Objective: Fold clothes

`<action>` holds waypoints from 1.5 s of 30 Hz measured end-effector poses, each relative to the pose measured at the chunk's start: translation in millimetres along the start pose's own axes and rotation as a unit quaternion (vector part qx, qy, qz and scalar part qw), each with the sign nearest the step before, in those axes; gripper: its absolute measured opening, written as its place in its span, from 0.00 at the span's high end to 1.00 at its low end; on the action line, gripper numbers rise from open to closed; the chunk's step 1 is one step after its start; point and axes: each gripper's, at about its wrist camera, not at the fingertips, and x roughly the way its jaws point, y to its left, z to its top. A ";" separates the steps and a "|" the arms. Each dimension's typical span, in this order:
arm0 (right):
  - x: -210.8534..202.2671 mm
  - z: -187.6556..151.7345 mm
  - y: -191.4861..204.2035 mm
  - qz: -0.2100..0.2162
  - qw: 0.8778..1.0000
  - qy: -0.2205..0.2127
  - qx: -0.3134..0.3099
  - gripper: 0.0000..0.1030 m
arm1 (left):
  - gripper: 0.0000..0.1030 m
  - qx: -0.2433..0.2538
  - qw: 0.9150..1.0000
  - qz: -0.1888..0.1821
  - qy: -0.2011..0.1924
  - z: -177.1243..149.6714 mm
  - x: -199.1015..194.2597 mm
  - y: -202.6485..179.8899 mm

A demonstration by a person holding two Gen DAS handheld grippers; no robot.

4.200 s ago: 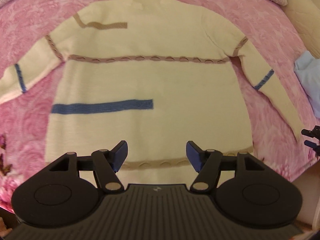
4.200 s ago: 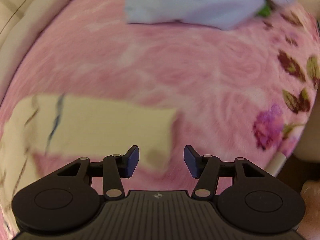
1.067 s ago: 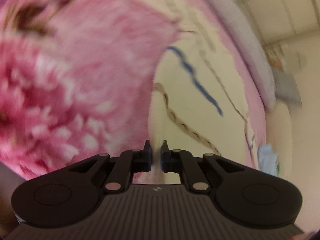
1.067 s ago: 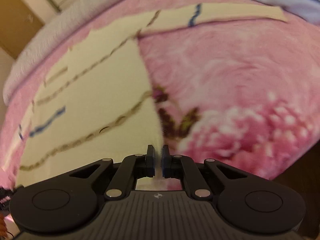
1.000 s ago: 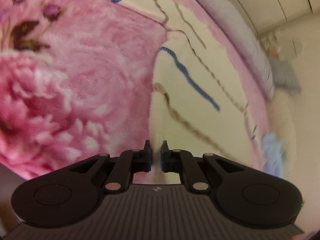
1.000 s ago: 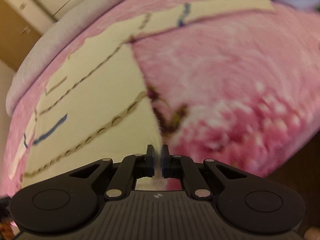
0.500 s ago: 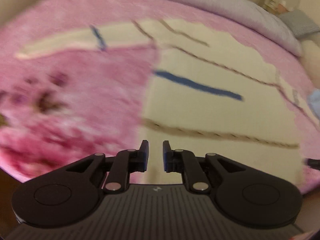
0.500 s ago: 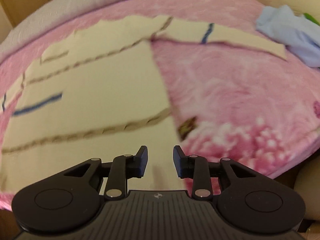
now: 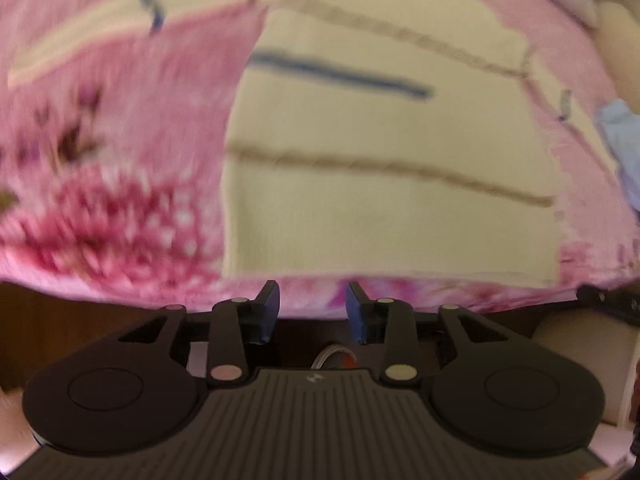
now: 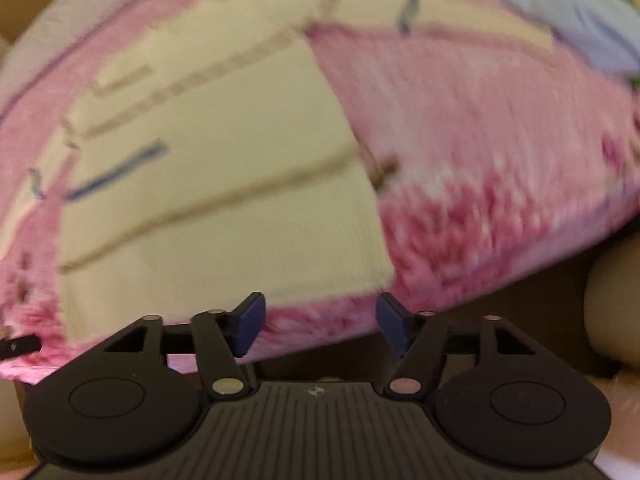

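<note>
A cream sweater [image 9: 384, 128] with a blue stripe and brown bands lies flat on the pink floral blanket [image 9: 120, 140], sleeves spread out. Its hem lies near the bed's front edge. It also shows in the right wrist view [image 10: 224, 184]. My left gripper [image 9: 312, 312] is open and empty, just off the bed edge below the hem. My right gripper [image 10: 318, 324] is open and empty, off the bed edge near the hem's right corner. Both views are motion-blurred.
A light blue garment [image 10: 576, 16] lies at the far right of the bed, near the right sleeve's end; it also shows in the left wrist view [image 9: 624, 148]. The pink blanket's front edge [image 10: 520, 264] drops to dark space below.
Both grippers were shut on the sweater's bottom corners a second ago. They have opened, let the hem go and pulled back off the bed edge.
</note>
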 end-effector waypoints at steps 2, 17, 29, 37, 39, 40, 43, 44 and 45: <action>-26.2 15.6 16.4 0.012 0.999 -0.024 -0.020 0.19 | 0.54 0.022 0.999 0.000 -0.030 10.6 -33.3 -18.5; -85.7 3.2 33.1 -0.009 1.000 -0.020 -0.018 0.14 | 0.39 0.085 0.992 0.054 -0.080 2.6 -102.0 -85.6; -91.2 -15.4 37.5 -0.042 0.999 0.003 -0.024 0.14 | 0.33 0.084 0.991 0.081 -0.058 -26.5 -98.9 -77.2; -96.5 -15.9 43.6 -0.053 0.998 0.003 -0.033 0.14 | 0.32 0.081 0.992 0.083 -0.052 -33.3 -96.1 -73.0; -98.6 -13.9 45.1 -0.054 0.998 -0.001 -0.036 0.14 | 0.32 0.080 0.992 0.083 -0.056 -31.5 -97.3 -73.1; -99.4 -12.8 46.0 -0.054 0.998 -0.003 -0.036 0.14 | 0.32 0.080 0.992 0.083 -0.059 -30.2 -98.3 -73.1; -101.9 -9.5 48.5 -0.054 0.998 -0.008 -0.038 0.14 | 0.31 0.079 0.991 0.085 -0.065 -26.9 -101.7 -72.0; -103.1 -8.5 49.5 -0.054 0.998 -0.009 -0.039 0.14 | 0.31 0.079 0.991 0.085 -0.066 -26.2 -102.6 -71.4; -104.1 -7.6 50.6 -0.054 0.998 -0.012 -0.040 0.14 | 0.31 0.079 0.991 0.086 -0.067 -25.4 -103.4 -70.5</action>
